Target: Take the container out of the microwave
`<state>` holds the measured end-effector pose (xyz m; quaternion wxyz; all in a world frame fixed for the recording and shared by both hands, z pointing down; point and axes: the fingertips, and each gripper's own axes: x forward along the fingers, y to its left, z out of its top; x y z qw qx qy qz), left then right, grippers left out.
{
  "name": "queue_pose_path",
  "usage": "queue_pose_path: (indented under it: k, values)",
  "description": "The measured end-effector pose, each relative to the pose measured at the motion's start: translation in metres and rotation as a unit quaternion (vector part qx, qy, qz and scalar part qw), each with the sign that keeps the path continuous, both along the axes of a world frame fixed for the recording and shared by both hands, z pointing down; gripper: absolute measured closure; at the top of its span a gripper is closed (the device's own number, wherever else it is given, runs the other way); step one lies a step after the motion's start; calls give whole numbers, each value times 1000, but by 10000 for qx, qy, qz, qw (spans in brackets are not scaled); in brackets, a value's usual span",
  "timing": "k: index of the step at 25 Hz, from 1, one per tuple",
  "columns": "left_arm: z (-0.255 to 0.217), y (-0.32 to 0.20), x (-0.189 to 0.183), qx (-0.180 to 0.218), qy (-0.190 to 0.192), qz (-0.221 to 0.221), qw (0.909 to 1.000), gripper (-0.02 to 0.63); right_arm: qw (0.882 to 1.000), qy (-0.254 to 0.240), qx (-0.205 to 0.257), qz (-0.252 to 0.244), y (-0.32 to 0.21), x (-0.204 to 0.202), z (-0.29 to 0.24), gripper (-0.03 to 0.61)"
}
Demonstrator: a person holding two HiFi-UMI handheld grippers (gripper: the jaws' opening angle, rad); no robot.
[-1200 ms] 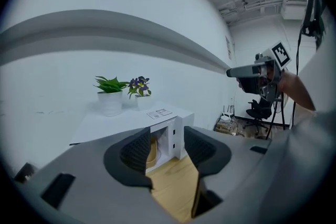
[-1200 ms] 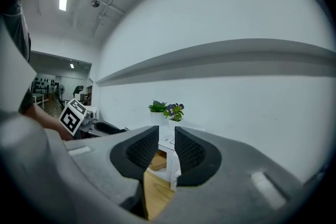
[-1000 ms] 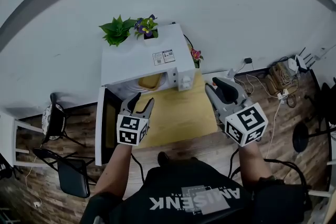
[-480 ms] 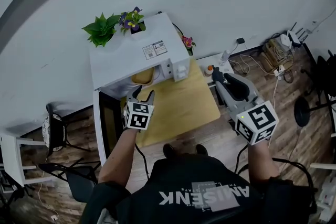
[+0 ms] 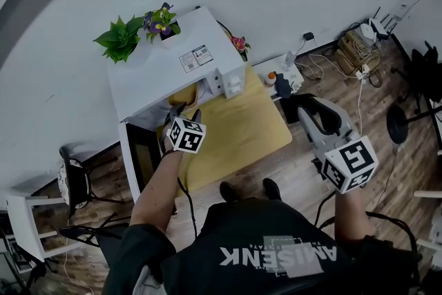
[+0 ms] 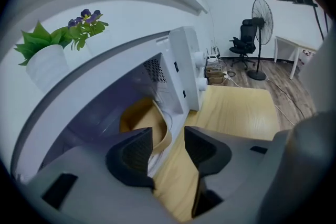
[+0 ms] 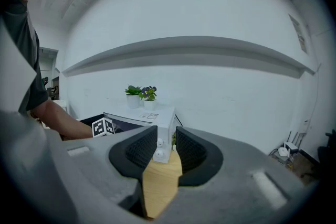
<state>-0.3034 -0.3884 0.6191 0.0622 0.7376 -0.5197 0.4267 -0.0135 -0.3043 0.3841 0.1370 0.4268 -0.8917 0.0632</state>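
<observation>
The white microwave (image 5: 173,69) stands at the back of a wooden table (image 5: 242,131), its door (image 5: 135,166) swung open to the left. A tan container (image 5: 185,94) sits inside the cavity. My left gripper (image 5: 183,110) is open at the mouth of the cavity. In the left gripper view the container (image 6: 137,117) lies just beyond the jaws, its rim by the left jaw; I cannot tell whether they touch. My right gripper (image 5: 298,107) hangs off the table's right side, jaws narrowly open and empty, looking toward the microwave (image 7: 152,120).
A green plant (image 5: 123,39) and a flower pot (image 5: 160,21) stand on top of the microwave. A power strip with cables (image 5: 290,72) lies on the floor at the right. A dark chair (image 5: 72,173) stands left of the open door.
My left gripper has moved forward from the table's front to the microwave opening. The right gripper has drifted right, away from the table.
</observation>
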Motion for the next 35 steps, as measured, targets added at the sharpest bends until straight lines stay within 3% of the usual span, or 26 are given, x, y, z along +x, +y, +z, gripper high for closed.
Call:
queue_pose_path:
  k: [7,10,21,26,35]
  values:
    - [25,-14,-7,-267,-355,205,9988,427,9994,78,-219,253,13,14,15,483]
    - [30,-18,-9,-307,-470,246,9981,502,9988,59,-328,363,14,20,22,483]
    - [44,-30,-7,-449,-947,562,9929,486,9977,126,-459,475,19,31,32,483]
    - [45,-30,-8,-485,-1179,723,9892,526,9973,160,-470,544,20,37,34,483]
    - [47,-21,-3,-714,-1150,869,9870,587,9974,104,-482,518,18,44,36,483]
